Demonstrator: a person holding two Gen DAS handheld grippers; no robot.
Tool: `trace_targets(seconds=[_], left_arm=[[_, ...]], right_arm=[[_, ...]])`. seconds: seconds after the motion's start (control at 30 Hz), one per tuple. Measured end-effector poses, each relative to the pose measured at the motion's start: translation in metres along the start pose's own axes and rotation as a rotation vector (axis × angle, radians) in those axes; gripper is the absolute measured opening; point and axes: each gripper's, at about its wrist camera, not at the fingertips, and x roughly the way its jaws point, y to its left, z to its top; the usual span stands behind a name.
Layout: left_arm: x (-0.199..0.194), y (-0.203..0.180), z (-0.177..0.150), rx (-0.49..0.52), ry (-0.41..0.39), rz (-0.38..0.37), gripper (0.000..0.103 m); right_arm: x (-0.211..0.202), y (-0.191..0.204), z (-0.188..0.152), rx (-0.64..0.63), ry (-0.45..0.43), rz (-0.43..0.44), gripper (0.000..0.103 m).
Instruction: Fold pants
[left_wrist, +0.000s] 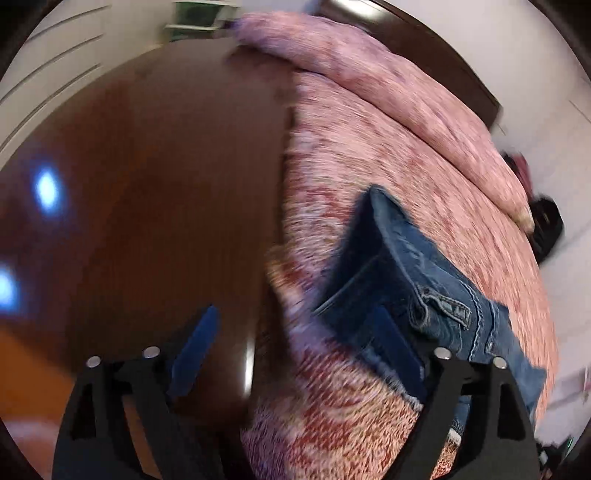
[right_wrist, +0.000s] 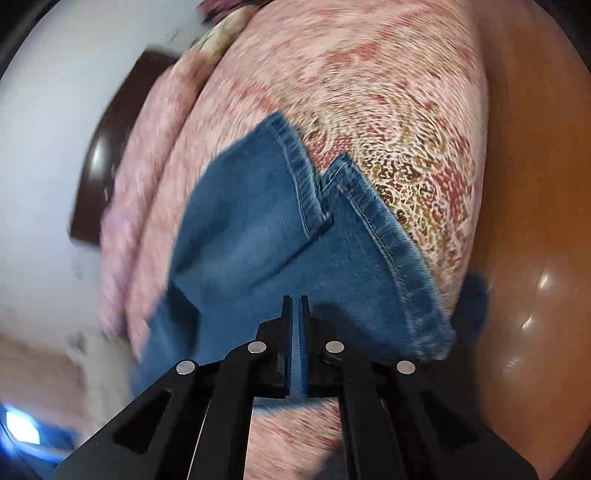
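Jeans (right_wrist: 280, 236) lie on the bed (left_wrist: 388, 155), on a pink patterned bedspread (right_wrist: 369, 81); both frames are motion-blurred. Left gripper (left_wrist: 295, 354) fingers wide apart, nothing between them, waistband end beside its right finger. Right gripper (right_wrist: 294, 306) fingers nearly together over the leg hems; can't tell if denim is pinched

A bed covered by a pink-and-red patterned bedspread (left_wrist: 406, 184) fills the left wrist view from 12 to 5 o'clock, with a dark wooden headboard (left_wrist: 424, 44) at 1 o'clock. Glossy brown floor (left_wrist: 166, 184) spreads toward 9 o'clock, showing blue-white light reflections (left_wrist: 46, 190). White panelled wall (left_wrist: 55, 55) stands at 10 o'clock.
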Motion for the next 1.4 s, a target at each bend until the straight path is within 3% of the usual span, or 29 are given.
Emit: trace_targets(seconds=[0.03,0.07,0.17,0.23,0.4,0.47,0.5,0.53,0.7,0.83,0.97,1.17,1.4], left_arm=[[-0.004,0.004,-0.004,-0.033,-0.011,-0.005,0.091],[-0.010,0.008,-0.010,-0.070,-0.017,-0.013,0.092],[-0.028,0.012,-0.030,-0.155,-0.024,-0.074,0.094],[-0.037,0.008,-0.046,-0.171,-0.017,-0.108,0.098],[-0.044,-0.013,-0.074,-0.175,0.021,-0.197,0.099],[-0.042,-0.023,-0.082,-0.171,0.061,-0.229,0.099],[-0.043,-0.026,-0.086,-0.173,0.069,-0.243,0.099],[-0.041,-0.030,-0.089,-0.174,0.077,-0.258,0.099],[-0.031,-0.032,-0.092,-0.244,0.129,-0.299,0.100],[-0.026,-0.022,-0.082,-0.349,0.098,-0.373,0.100],[-0.010,-0.027,-0.062,-0.398,0.076,-0.415,0.100],[0.014,-0.044,-0.034,-0.392,0.035,-0.369,0.098],[0.018,-0.076,-0.014,-0.321,-0.008,-0.424,0.070]], right_arm=[[0.002,-0.002,0.003,0.048,-0.016,0.037,0.048],[0.003,-0.007,0.006,0.126,-0.044,0.058,0.062],[0.011,-0.012,0.016,0.225,-0.082,0.159,0.064],[0.017,-0.010,0.021,0.216,-0.102,0.131,0.064],[0.030,-0.001,0.031,0.220,-0.109,0.097,0.064],[0.036,0.007,0.031,0.178,-0.098,0.054,0.046],[0.042,0.011,0.033,0.162,-0.086,0.055,0.020],[0.047,0.013,0.033,0.145,-0.071,0.047,0.001],[0.045,0.028,0.029,0.126,-0.101,0.171,0.001],[0.031,0.045,0.032,0.123,-0.110,0.283,0.001],[0.028,0.067,0.042,0.067,-0.096,0.282,0.001],[0.036,0.072,0.046,0.057,-0.087,0.269,0.001],[0.037,0.047,0.048,0.150,-0.102,0.266,0.002]])
